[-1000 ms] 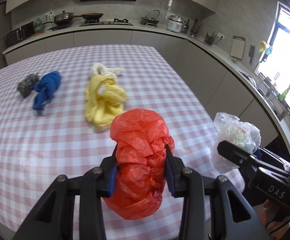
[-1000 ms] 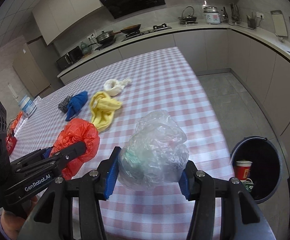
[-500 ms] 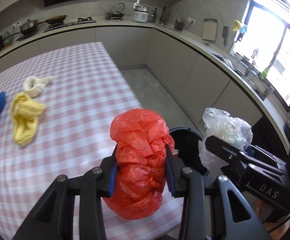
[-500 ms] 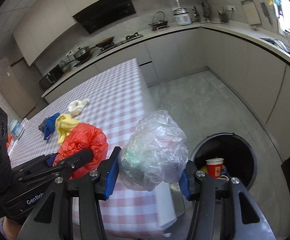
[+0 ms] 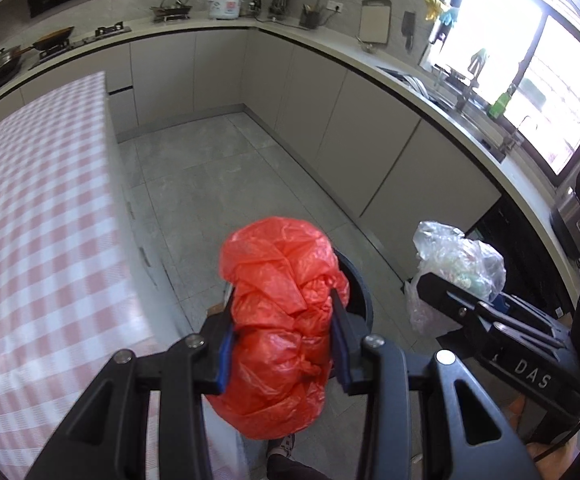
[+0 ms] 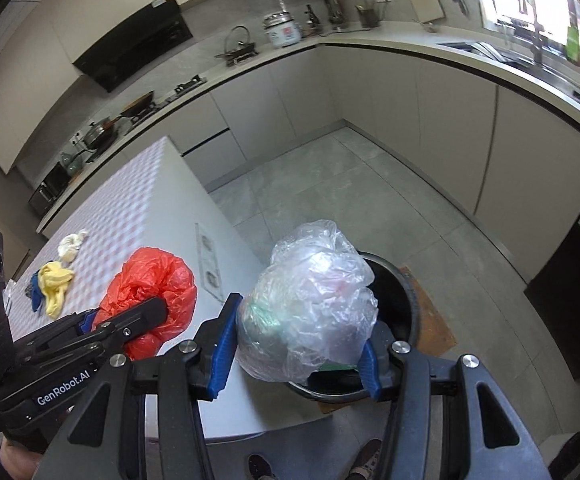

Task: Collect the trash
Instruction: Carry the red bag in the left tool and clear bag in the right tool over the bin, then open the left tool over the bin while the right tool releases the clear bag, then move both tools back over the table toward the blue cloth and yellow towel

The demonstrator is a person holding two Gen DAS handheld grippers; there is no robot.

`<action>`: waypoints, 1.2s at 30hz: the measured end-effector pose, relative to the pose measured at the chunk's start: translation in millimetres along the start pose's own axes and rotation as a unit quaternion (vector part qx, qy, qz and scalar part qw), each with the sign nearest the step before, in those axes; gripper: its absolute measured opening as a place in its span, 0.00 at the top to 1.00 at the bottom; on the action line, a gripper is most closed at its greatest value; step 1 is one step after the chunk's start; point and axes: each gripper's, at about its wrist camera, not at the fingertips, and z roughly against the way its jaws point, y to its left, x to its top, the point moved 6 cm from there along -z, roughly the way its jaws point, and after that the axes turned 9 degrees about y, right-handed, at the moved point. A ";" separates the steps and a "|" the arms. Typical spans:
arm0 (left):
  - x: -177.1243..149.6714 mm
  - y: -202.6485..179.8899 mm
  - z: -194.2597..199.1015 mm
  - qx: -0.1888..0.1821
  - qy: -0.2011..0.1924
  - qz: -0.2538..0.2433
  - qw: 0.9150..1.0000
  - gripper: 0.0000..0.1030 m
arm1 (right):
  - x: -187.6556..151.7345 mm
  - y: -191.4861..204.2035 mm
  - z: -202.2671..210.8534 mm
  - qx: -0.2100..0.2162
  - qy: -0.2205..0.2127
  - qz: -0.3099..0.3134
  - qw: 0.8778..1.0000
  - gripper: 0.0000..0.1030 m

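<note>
Left wrist view: left gripper (image 5: 281, 334) jaws squeezing the red bag (image 5: 279, 320) above the black bin (image 5: 364, 300). Right wrist view: right gripper (image 6: 296, 350) jaws clamped on the clear bag (image 6: 310, 300), right over the bin.

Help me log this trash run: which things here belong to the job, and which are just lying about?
Job:
- red bag, in left gripper
- clear bag, in right gripper
- black bin

Lying about:
- yellow cloth
- white cloth
- blue cloth
</note>
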 end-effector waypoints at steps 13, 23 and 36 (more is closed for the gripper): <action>0.7 -11.5 -72.6 0.037 0.057 0.049 0.996 0.61 | 20.0 -49.2 -66.9 0.004 0.067 0.020 0.998 0.48; -2.6 -2.7 -111.9 0.061 0.091 0.089 0.990 0.54 | 37.9 -67.4 -129.6 0.017 0.107 0.034 0.994 0.45; 12.5 -4.1 -85.1 0.084 0.073 0.111 0.988 0.33 | 54.7 -74.9 -115.8 0.009 0.084 0.019 0.996 0.33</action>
